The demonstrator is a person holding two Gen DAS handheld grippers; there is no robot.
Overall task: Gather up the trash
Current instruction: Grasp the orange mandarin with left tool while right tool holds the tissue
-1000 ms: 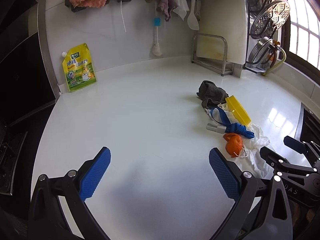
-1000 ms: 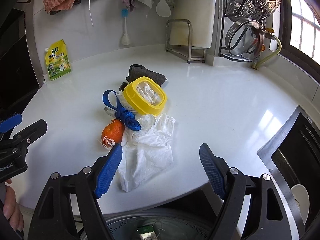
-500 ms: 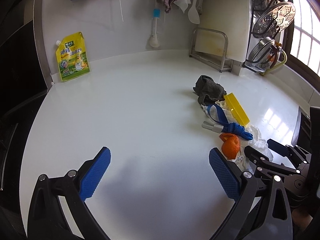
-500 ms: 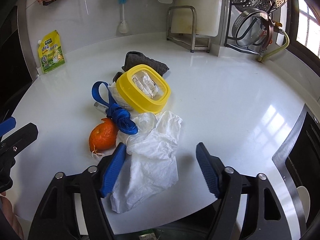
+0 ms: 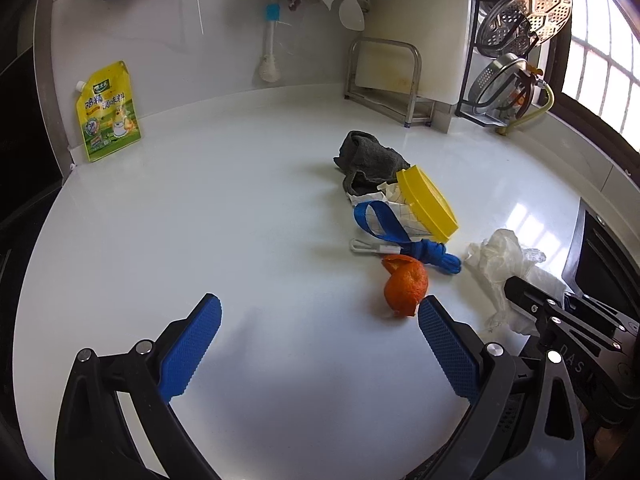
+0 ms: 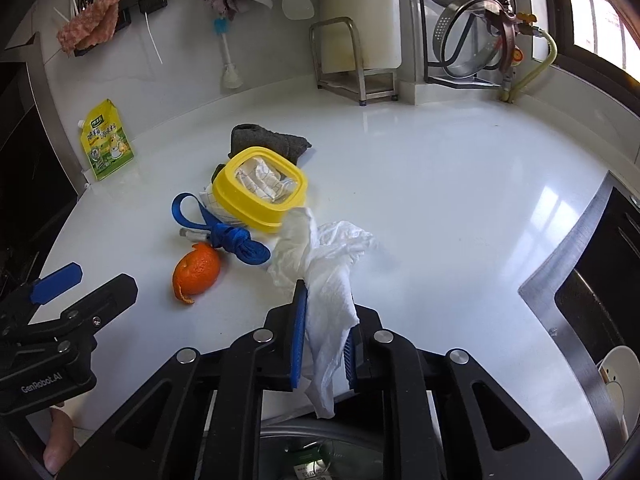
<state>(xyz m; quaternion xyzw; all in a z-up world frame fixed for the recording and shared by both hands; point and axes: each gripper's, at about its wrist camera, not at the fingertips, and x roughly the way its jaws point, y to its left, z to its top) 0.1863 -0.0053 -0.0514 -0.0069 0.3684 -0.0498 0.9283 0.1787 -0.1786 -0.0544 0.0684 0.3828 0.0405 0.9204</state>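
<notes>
My right gripper (image 6: 325, 322) is shut on a crumpled white tissue (image 6: 328, 272) near the counter's front edge; the tissue also shows in the left wrist view (image 5: 502, 264). An orange peel (image 6: 197, 269) (image 5: 405, 286) lies to its left. Behind it lie a knotted blue strap (image 6: 236, 238) (image 5: 400, 236), a yellow-rimmed container (image 6: 260, 188) (image 5: 428, 202) holding crumpled paper, and a dark grey cloth (image 6: 268, 142) (image 5: 370, 158). My left gripper (image 5: 320, 324) is open and empty, just left of the peel.
A yellow seasoning pouch (image 5: 107, 112) leans on the back wall at left. A cutting board in a metal rack (image 5: 400, 76) and a rack of steamer pans (image 5: 516, 60) stand at the back right. A bin (image 6: 320, 456) sits below the counter's front edge.
My right gripper has closed on the white tissue and lifted its end. My left gripper has moved closer to the orange peel.
</notes>
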